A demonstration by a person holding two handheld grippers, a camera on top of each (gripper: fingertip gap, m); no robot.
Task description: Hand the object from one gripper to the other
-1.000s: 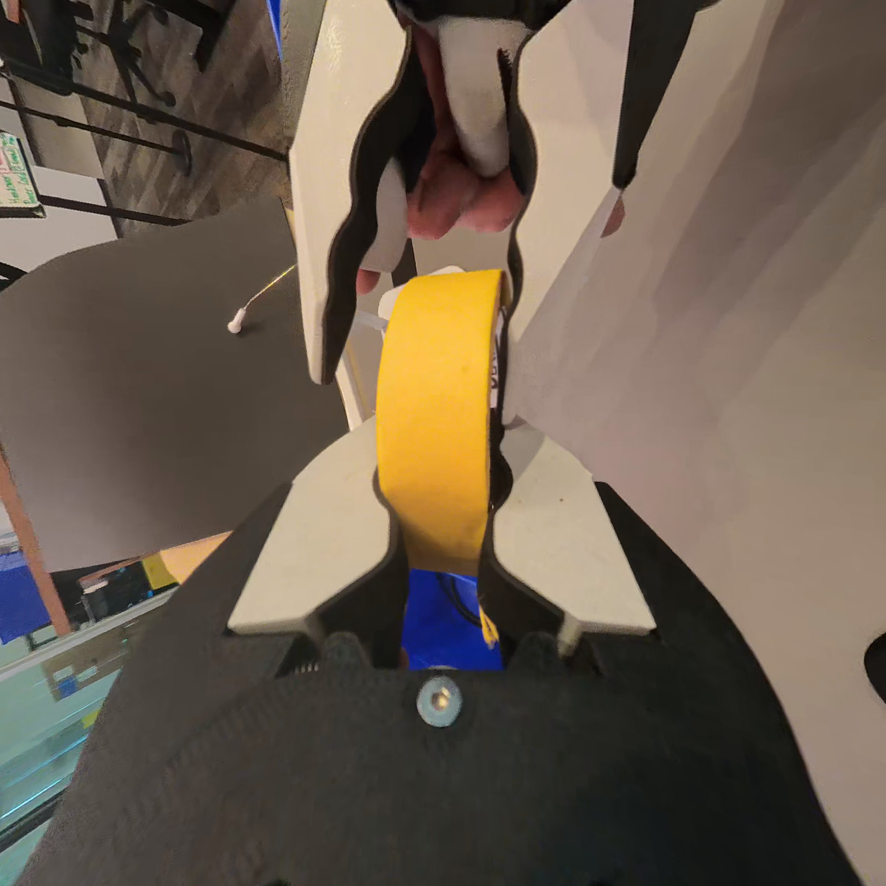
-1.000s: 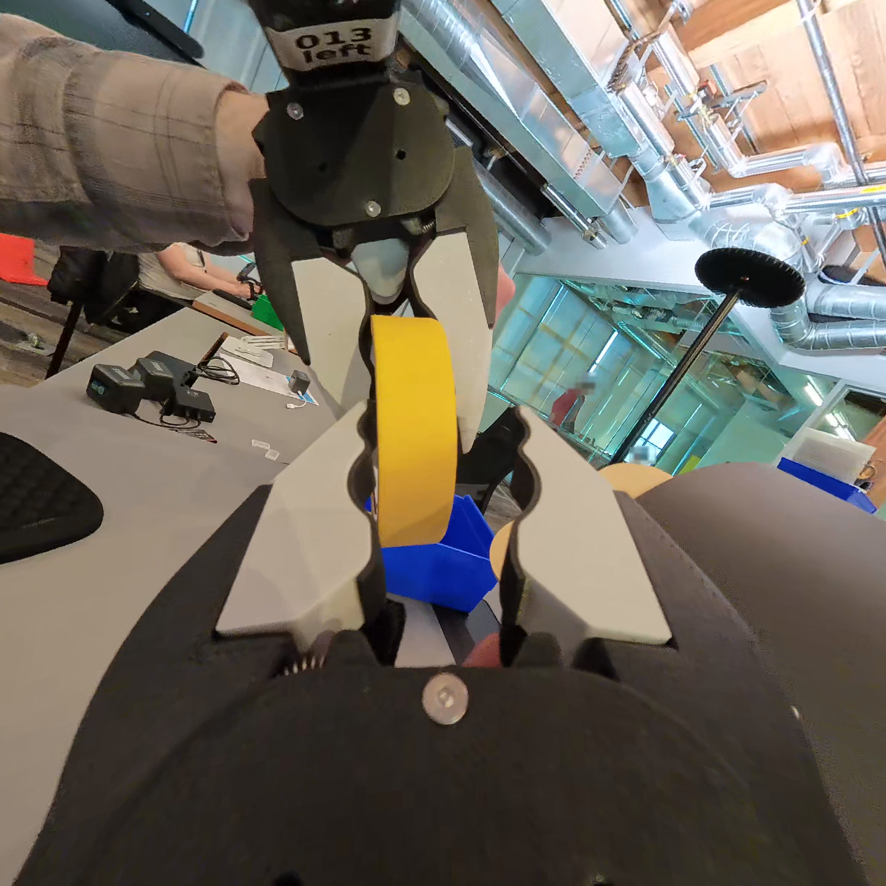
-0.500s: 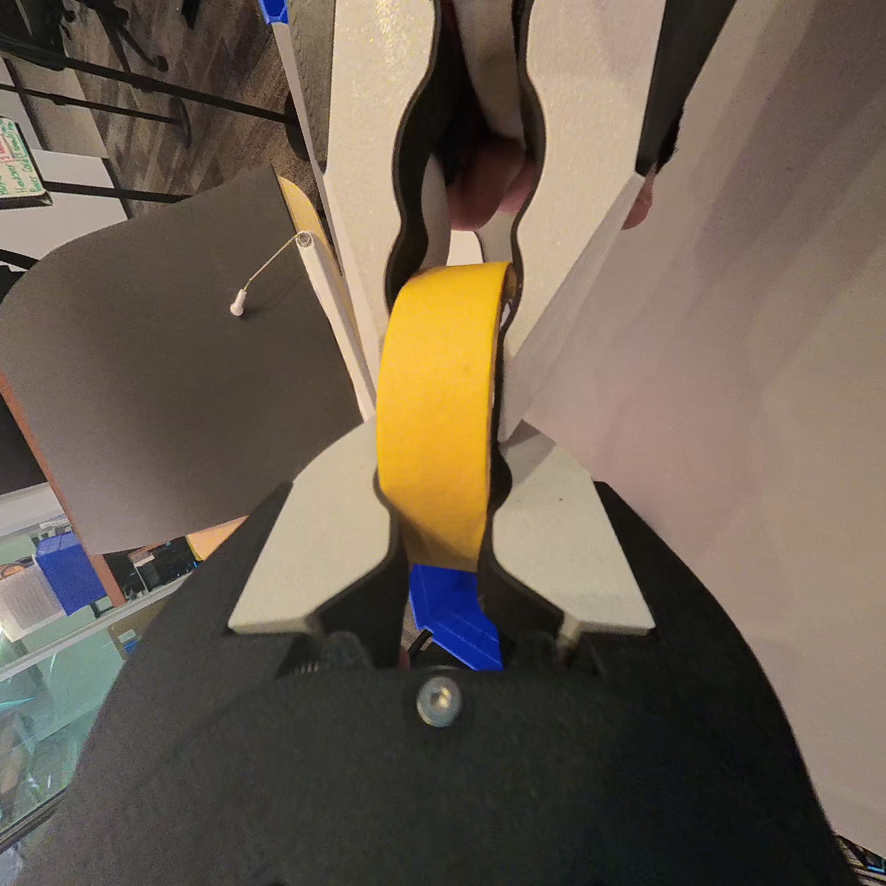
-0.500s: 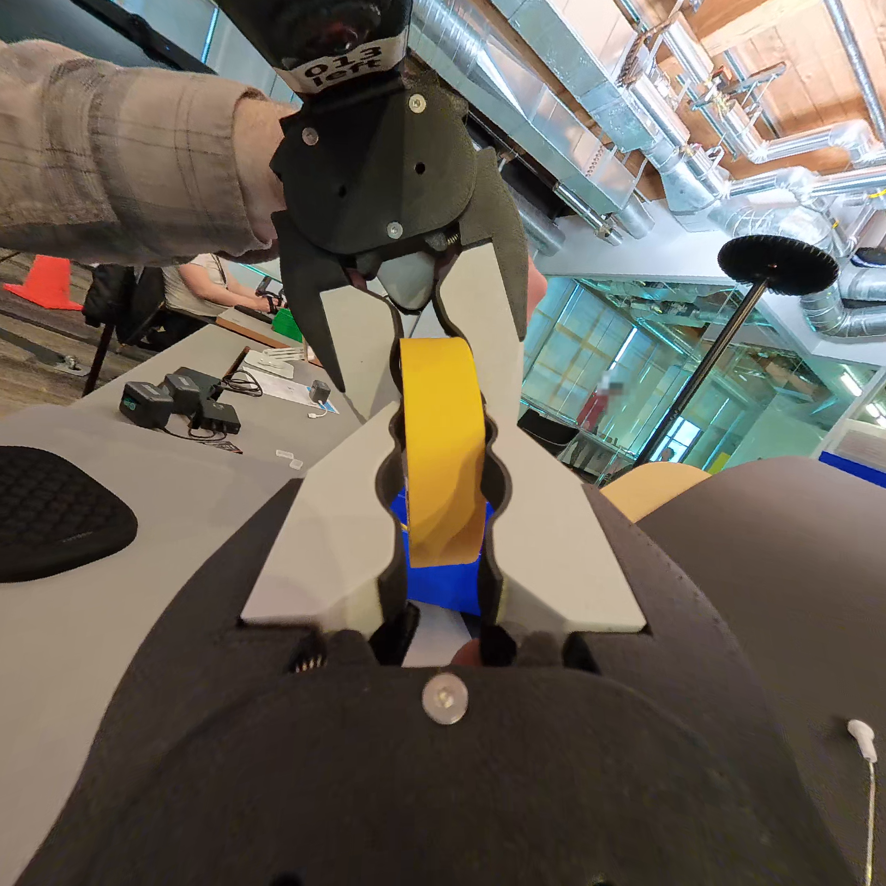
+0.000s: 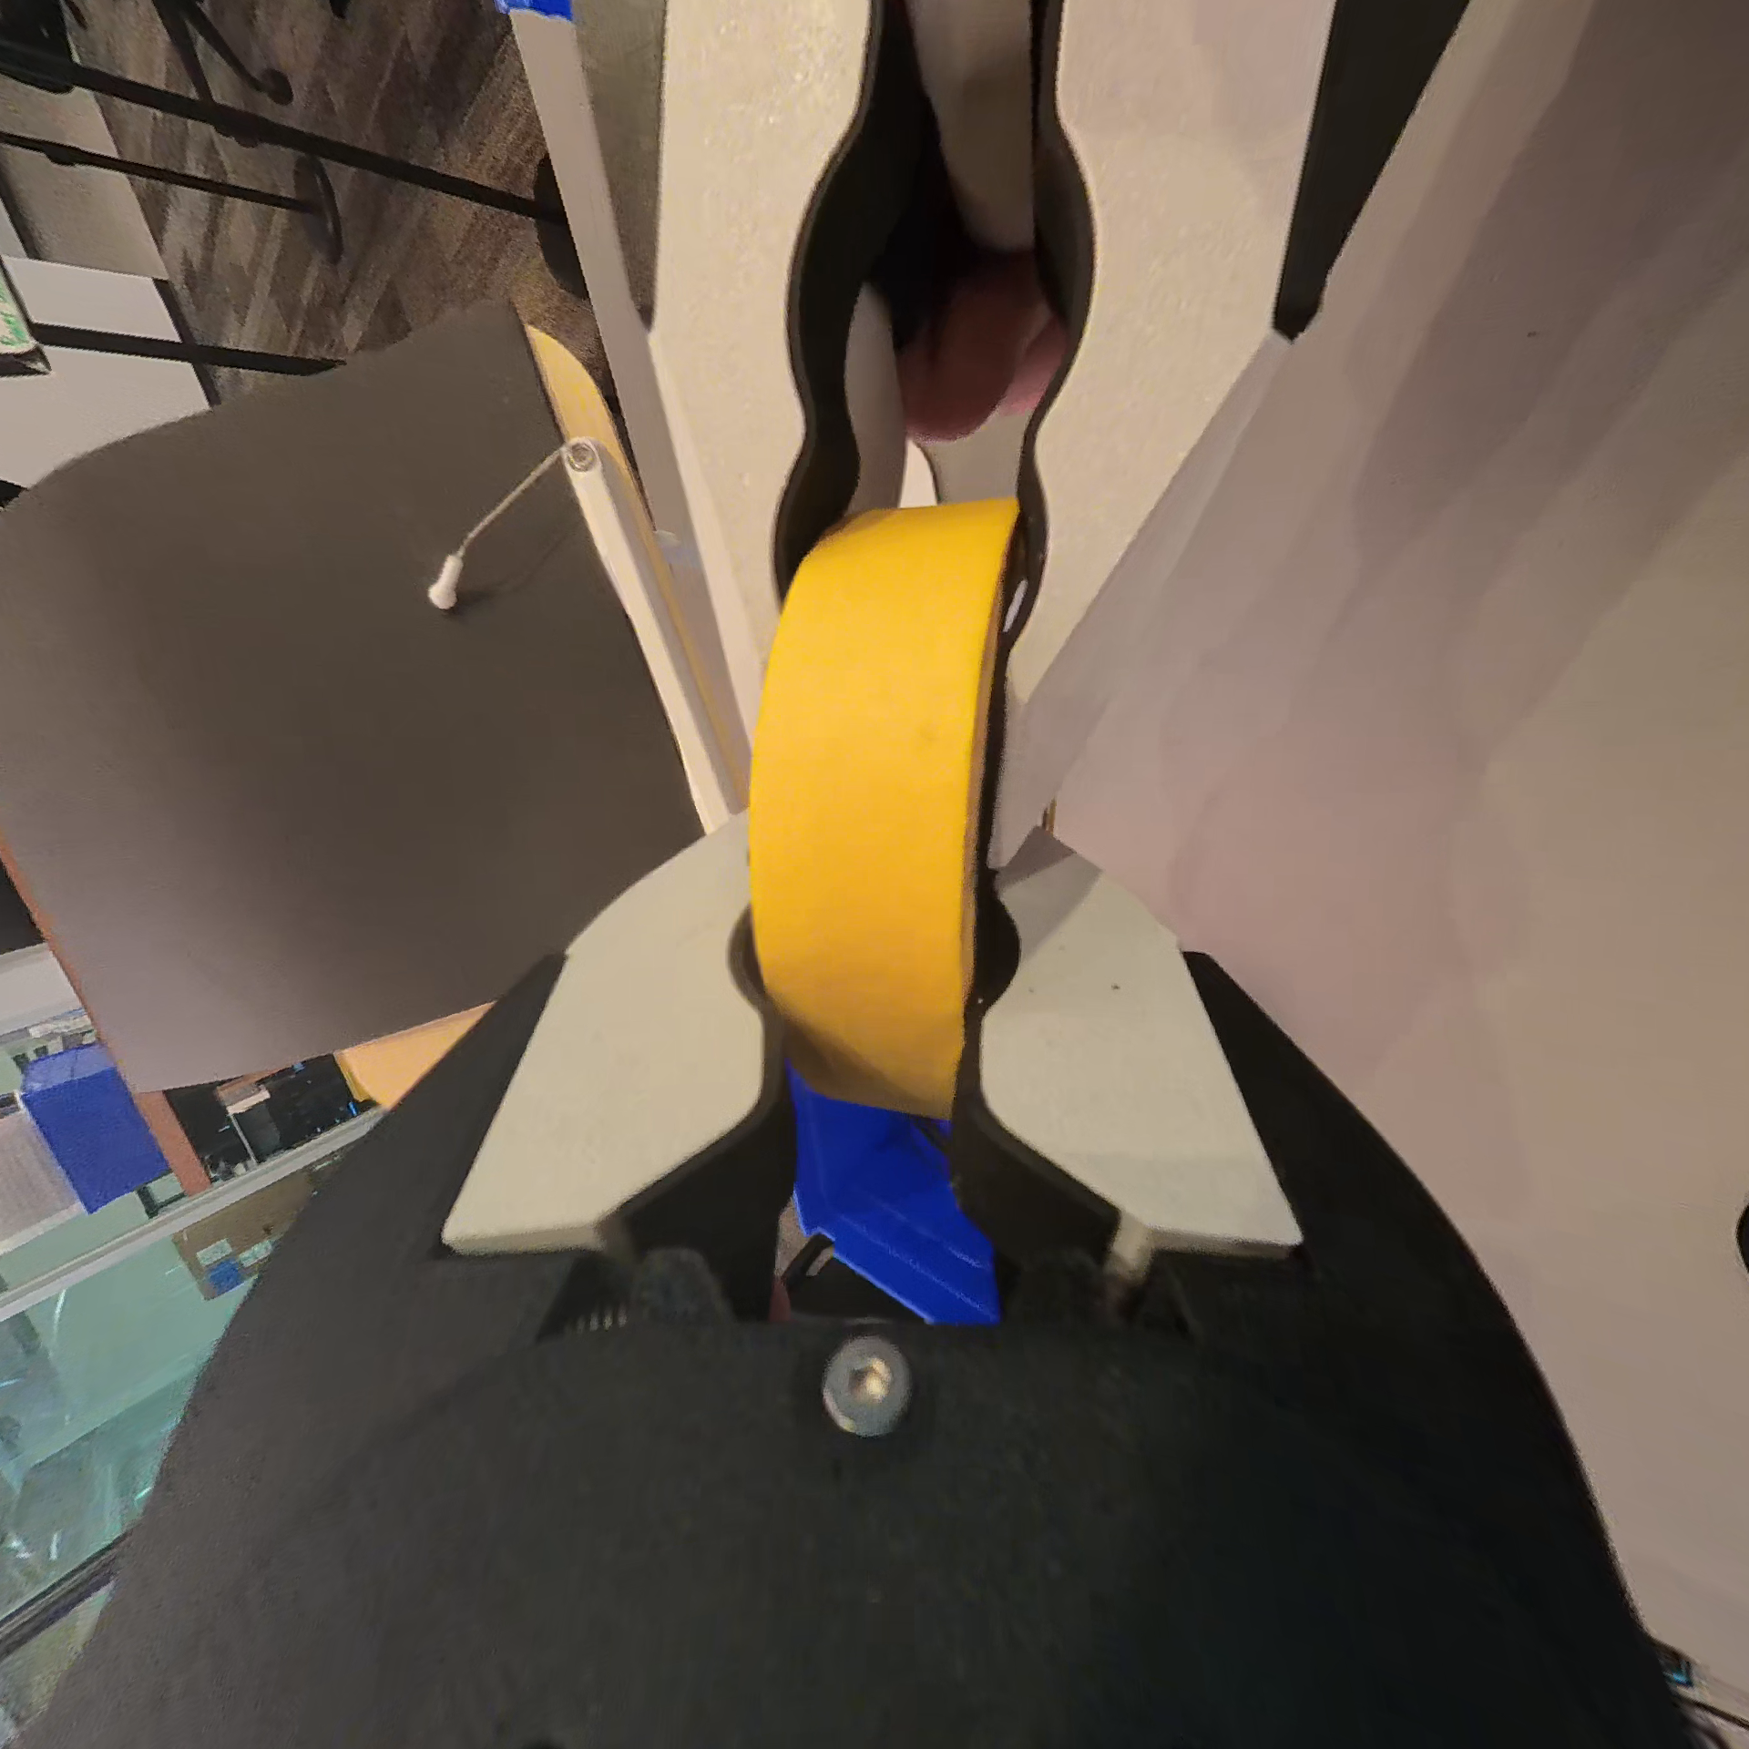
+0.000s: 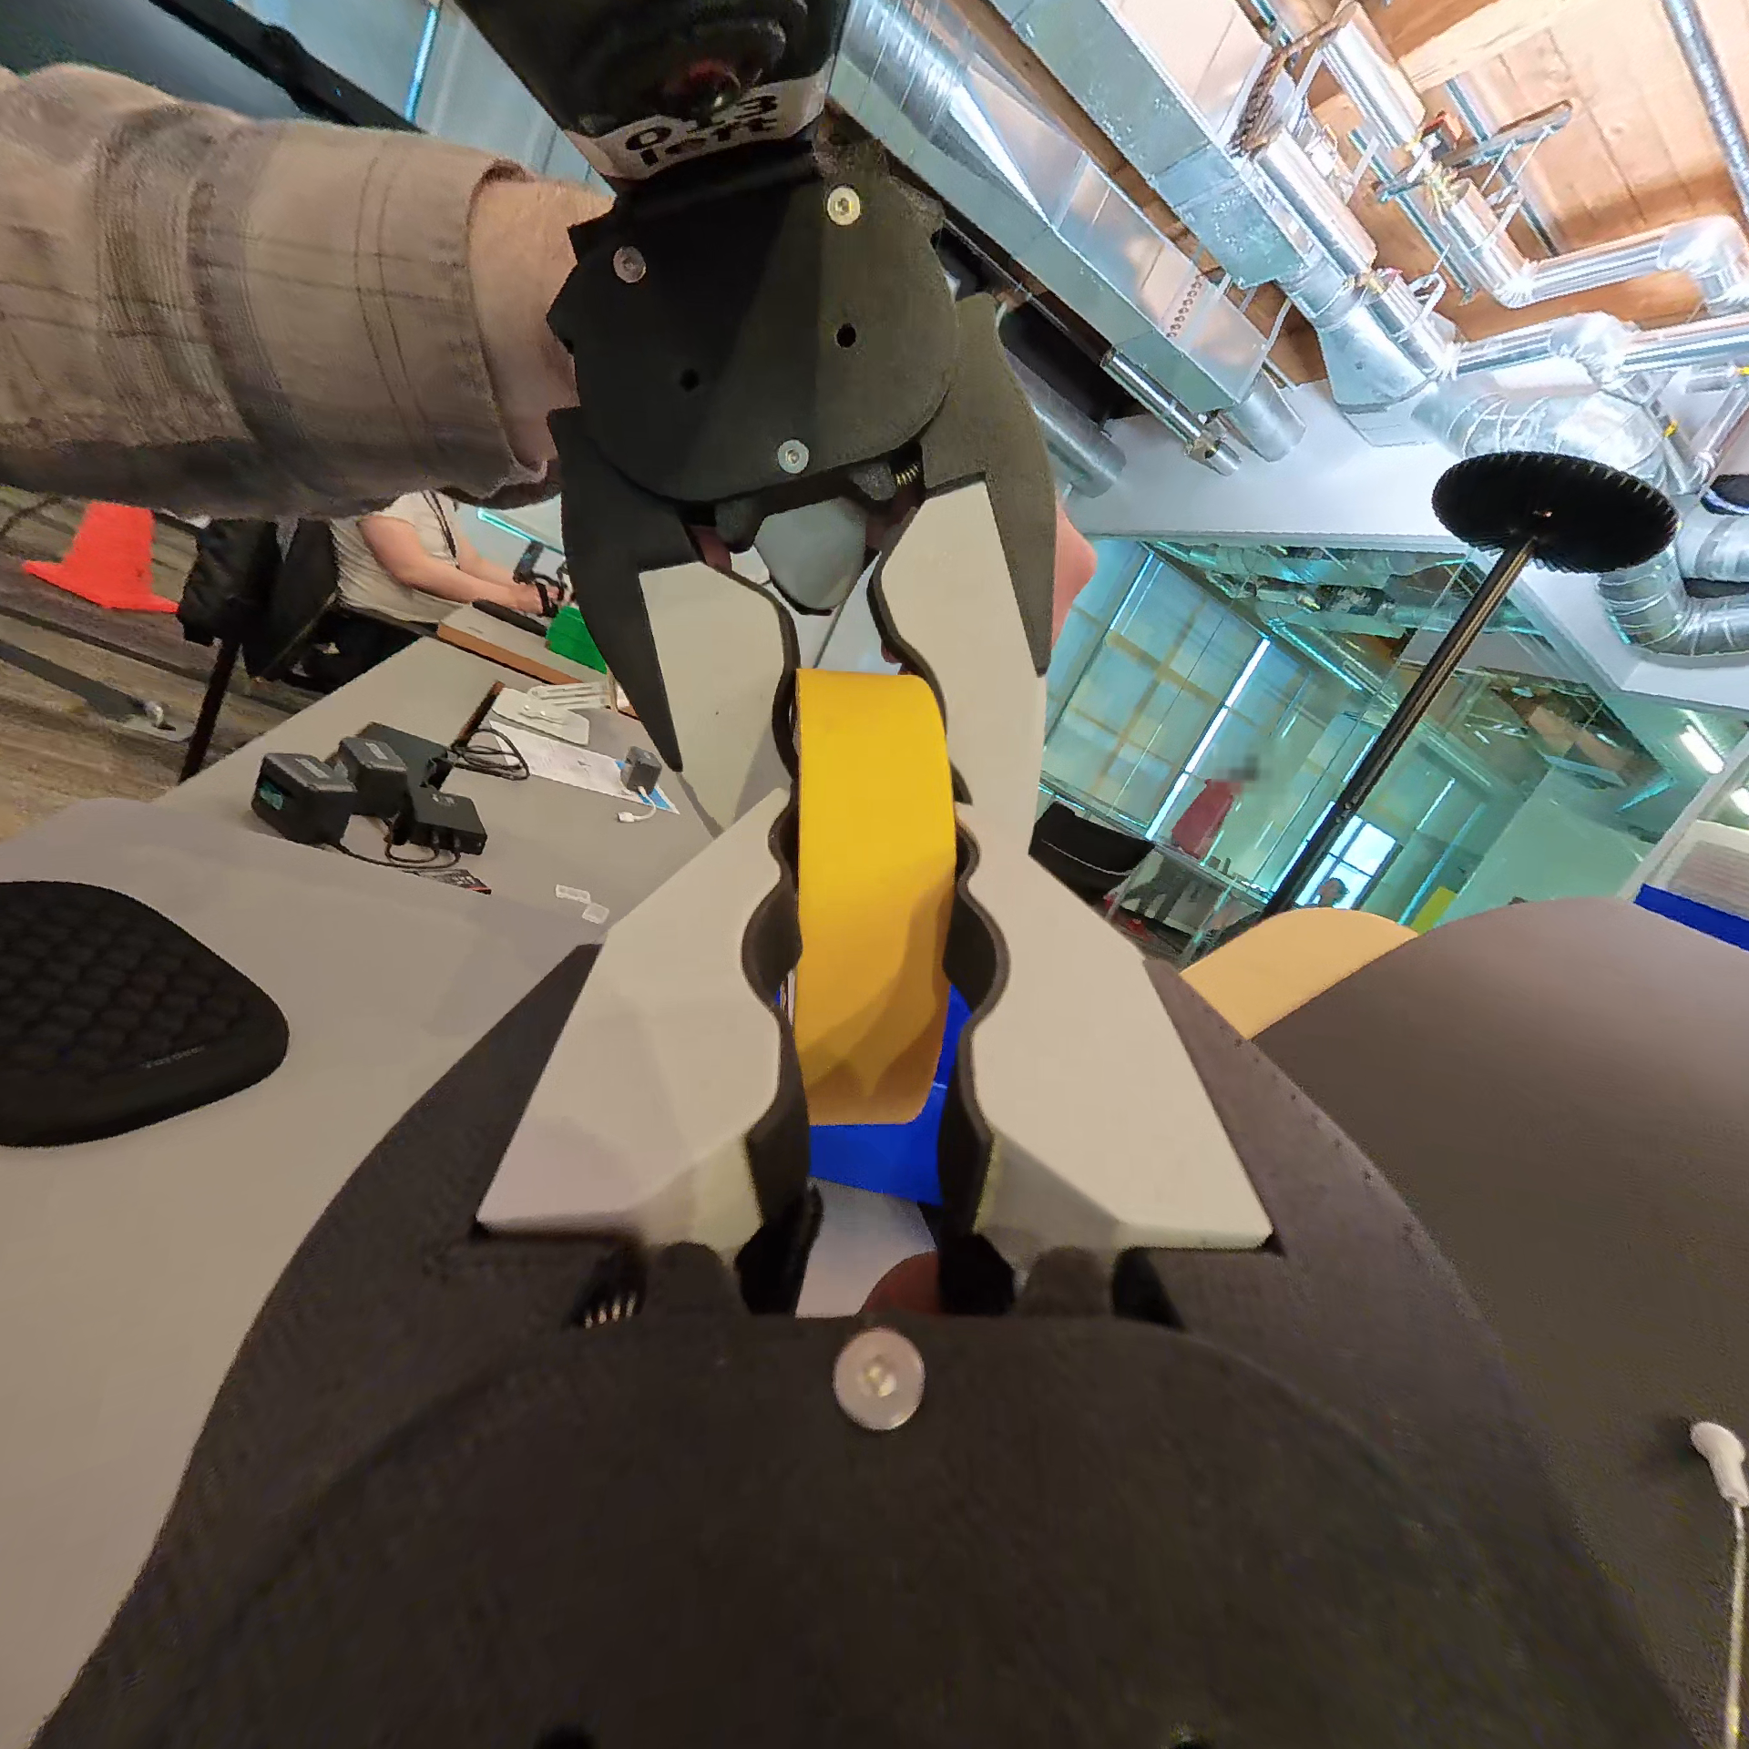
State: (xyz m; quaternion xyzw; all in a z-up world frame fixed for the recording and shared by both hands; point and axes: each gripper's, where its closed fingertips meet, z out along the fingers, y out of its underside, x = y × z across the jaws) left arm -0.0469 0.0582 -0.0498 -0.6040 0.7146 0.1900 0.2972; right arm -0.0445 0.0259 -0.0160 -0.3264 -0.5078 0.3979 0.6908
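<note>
Left wrist view is showing the yellow tape roll [image 5: 875, 823] standing on edge at frame centre; the left gripper [image 5: 866, 909] is pinching its near end. Right wrist view is showing the right gripper [image 6: 875, 899] clamping the roll too; both are gripping it at once.

Left view dim, warm; right view bright, daylit; wide-angle edge distortion.
</note>
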